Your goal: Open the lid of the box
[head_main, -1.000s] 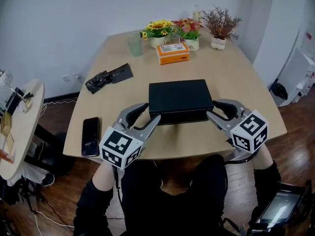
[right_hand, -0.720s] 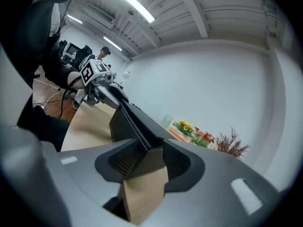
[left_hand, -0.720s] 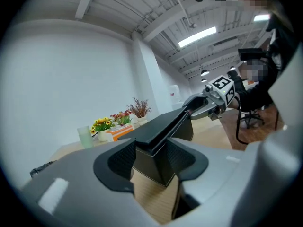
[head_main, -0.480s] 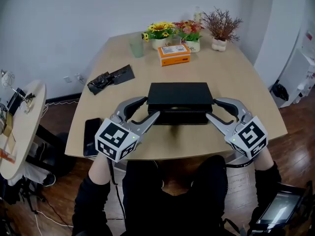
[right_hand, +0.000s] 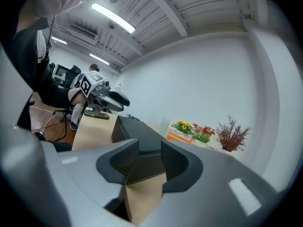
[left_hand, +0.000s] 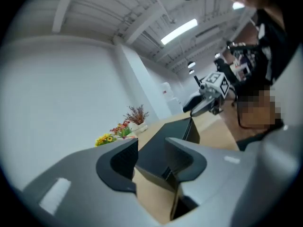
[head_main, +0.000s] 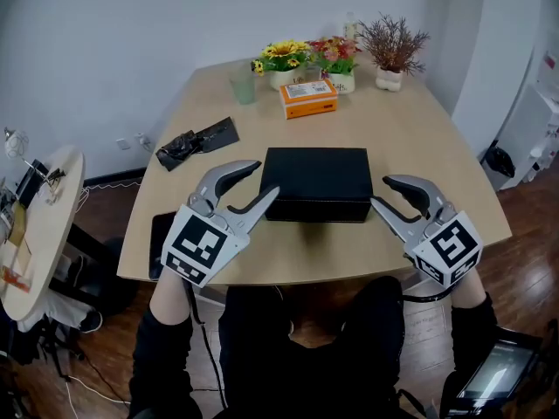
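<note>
A flat black box lies with its lid down in the middle of the tan table. My left gripper lies at the box's left end, its jaws closing, with the tips at the box's near left corner and no pad pressing on it. In the left gripper view the box shows through the gap of that gripper. My right gripper sits just off the box's right end, jaws also closing and nothing between them. From the right gripper, the box lies just ahead.
A black phone lies half under my left gripper's cube near the table's front left edge. At the back stand an orange carton, a green cup and several flower pots. A crumpled black bag lies at the left.
My left gripper has moved from the box's front left corner up to its left end. The right gripper has drawn a little right and down. The box stays put.
</note>
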Available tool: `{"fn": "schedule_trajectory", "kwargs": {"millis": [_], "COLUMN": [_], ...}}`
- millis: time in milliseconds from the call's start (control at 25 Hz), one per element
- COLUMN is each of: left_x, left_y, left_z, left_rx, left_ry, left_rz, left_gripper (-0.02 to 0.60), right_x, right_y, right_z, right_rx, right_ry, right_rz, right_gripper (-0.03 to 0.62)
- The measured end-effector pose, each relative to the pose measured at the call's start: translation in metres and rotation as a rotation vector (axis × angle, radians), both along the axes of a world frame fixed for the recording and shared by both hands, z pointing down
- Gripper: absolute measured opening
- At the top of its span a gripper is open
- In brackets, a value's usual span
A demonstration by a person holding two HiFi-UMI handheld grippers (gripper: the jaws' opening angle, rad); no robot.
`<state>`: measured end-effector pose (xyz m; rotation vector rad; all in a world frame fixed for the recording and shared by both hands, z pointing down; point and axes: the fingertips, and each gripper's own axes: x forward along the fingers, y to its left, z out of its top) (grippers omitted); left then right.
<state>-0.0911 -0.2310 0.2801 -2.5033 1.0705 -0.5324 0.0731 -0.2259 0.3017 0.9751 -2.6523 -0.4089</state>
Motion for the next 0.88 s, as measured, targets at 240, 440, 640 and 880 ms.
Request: {"fn": "schedule_trajectory", "kwargs": {"millis": [240,440,640,880], "left_x": [-0.011,-0.001,-0.001,0.001], "left_y": [-0.015,-0.012,-0.011,-0.010], "left_z": [0.053,0.053,0.052,0.044], "left_rx": [-0.374,-0.323,-0.256,-0.210], "left_ry": [0.190,0.242,0.217,0.094], "left_rz": [0.005,0.023,0.013,0.030], "left_gripper": [0.272,0.256,0.249,0.276], "right_x": [-0.003,-0.012,-0.014,-0.014], "right_y": [-0.011,-0.012,-0.009,-0.008], "right_z": [0.019,0.035,0.031,0.021], "right_rx": [-0.237,-0.261,-0.085,-0.120], "right_ry": [-0.076,-0.016,0.090,0.048], "right_rz": [-0.004,0.026,0.031,-0.001], "right_gripper": [0.281,0.196,0.195,0.221]}}
